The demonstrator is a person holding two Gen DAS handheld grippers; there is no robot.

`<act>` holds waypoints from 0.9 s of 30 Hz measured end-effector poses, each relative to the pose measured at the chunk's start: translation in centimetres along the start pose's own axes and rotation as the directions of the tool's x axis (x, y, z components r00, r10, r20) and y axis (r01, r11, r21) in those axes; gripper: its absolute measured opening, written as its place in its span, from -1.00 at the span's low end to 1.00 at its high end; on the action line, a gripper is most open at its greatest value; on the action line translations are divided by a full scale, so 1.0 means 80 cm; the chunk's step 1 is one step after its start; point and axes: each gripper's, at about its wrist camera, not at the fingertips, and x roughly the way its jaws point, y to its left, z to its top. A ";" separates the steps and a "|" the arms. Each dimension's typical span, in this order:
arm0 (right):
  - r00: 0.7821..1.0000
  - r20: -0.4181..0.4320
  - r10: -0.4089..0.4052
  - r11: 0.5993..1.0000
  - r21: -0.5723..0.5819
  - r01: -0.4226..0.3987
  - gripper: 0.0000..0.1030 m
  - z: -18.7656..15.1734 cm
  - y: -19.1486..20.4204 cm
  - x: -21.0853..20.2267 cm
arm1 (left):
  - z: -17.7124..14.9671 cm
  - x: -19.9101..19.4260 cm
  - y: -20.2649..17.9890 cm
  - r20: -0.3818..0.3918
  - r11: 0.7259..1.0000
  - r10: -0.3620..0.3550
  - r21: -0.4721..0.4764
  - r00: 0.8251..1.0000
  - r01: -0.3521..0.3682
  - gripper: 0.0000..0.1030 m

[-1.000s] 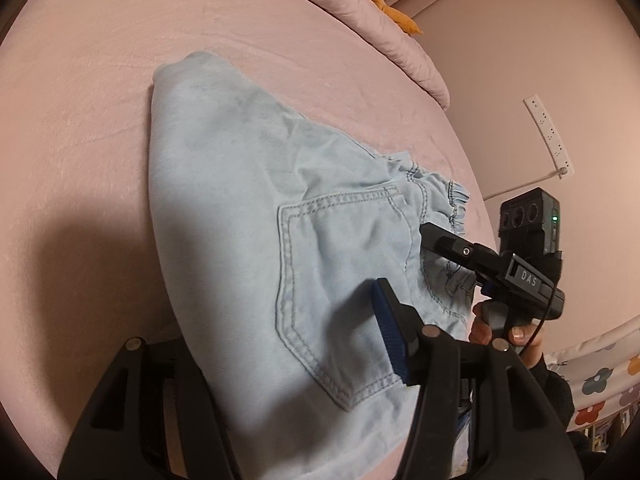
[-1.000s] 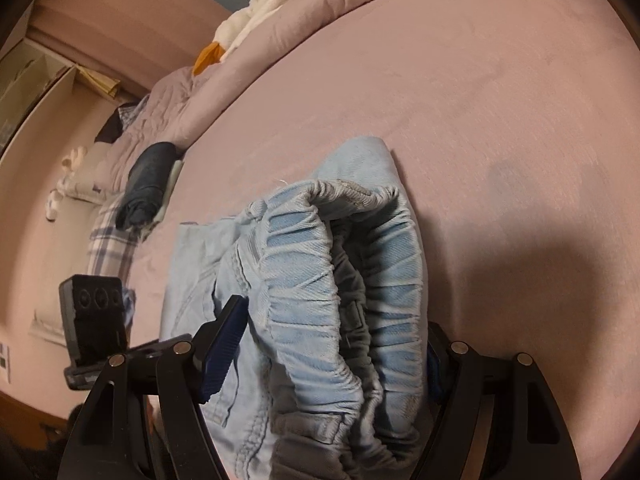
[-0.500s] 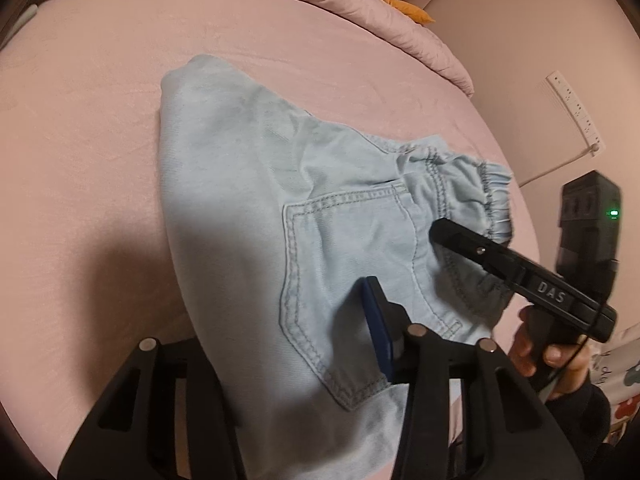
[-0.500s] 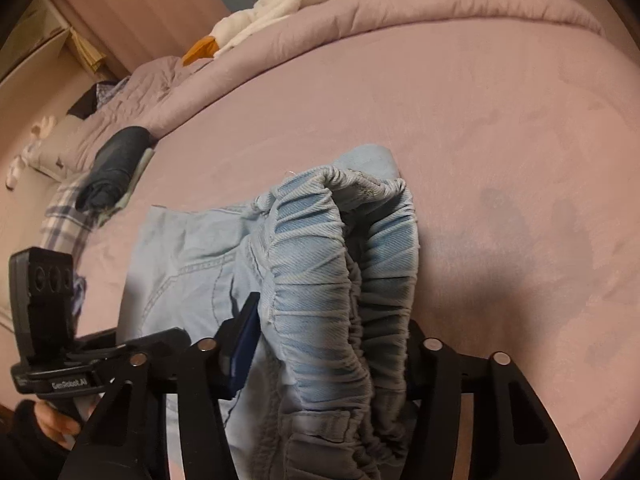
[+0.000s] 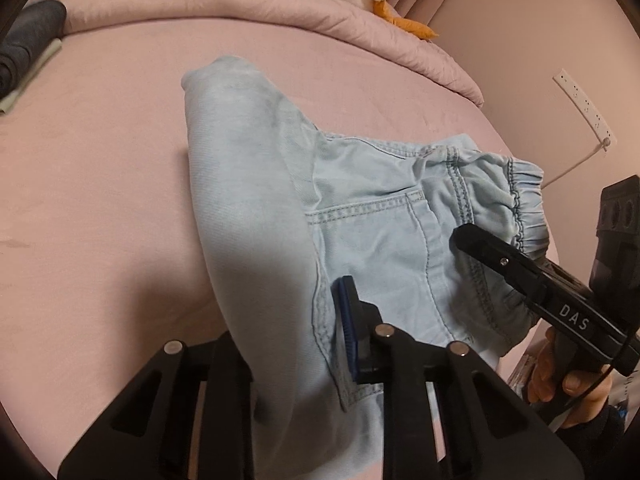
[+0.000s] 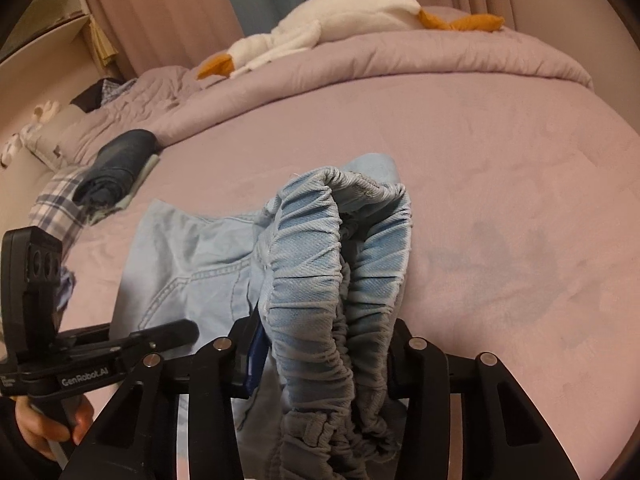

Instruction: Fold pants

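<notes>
Pants (image 5: pixel 352 216) on pink bed (image 5: pixel 100 160), waistband (image 6: pixel 344 264) clamped in right tool (image 6: pixel 324 344)

Pink-sheeted bed (image 5: pixel 100 200) has light blue denim pants (image 5: pixel 248 208), a rolled dark garment (image 6: pixel 116 164), and a mauve quilted comforter (image 6: pixel 400 60) lying on it.
</notes>
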 end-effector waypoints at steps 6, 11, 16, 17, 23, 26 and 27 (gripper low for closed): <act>0.999 0.037 0.012 0.999 -0.042 -0.011 -0.11 0.002 0.027 -0.014 | -0.005 -0.027 0.007 0.034 1.000 0.029 -0.006 0.999 -0.029 -0.61; 0.998 0.043 0.044 0.997 -0.063 -0.041 -0.11 0.000 0.048 -0.017 | -0.013 -0.049 0.019 0.056 0.999 0.053 -0.014 0.997 -0.053 -0.61; 0.997 0.042 0.065 0.994 -0.088 -0.061 -0.11 -0.002 0.069 -0.019 | -0.022 -0.071 0.032 0.083 0.997 0.077 -0.033 0.994 -0.075 -0.61; 0.997 0.042 0.072 0.993 -0.095 -0.067 -0.11 -0.002 0.075 -0.019 | -0.023 -0.074 0.033 0.086 0.996 0.080 -0.036 0.993 -0.077 -0.61; 0.995 0.041 0.096 0.986 -0.138 -0.090 -0.11 -0.001 0.103 -0.019 | -0.045 -0.107 0.053 0.122 0.994 0.099 -0.064 0.988 -0.091 -0.60; 0.993 0.040 0.108 0.982 -0.159 -0.101 -0.11 -0.001 0.116 -0.019 | -0.048 -0.117 0.060 0.135 0.992 0.110 -0.071 0.985 -0.101 -0.60; 0.993 0.038 0.113 0.981 -0.164 -0.105 -0.11 -0.002 0.120 -0.019 | -0.050 -0.121 0.063 0.139 0.992 0.114 -0.074 0.984 -0.104 -0.60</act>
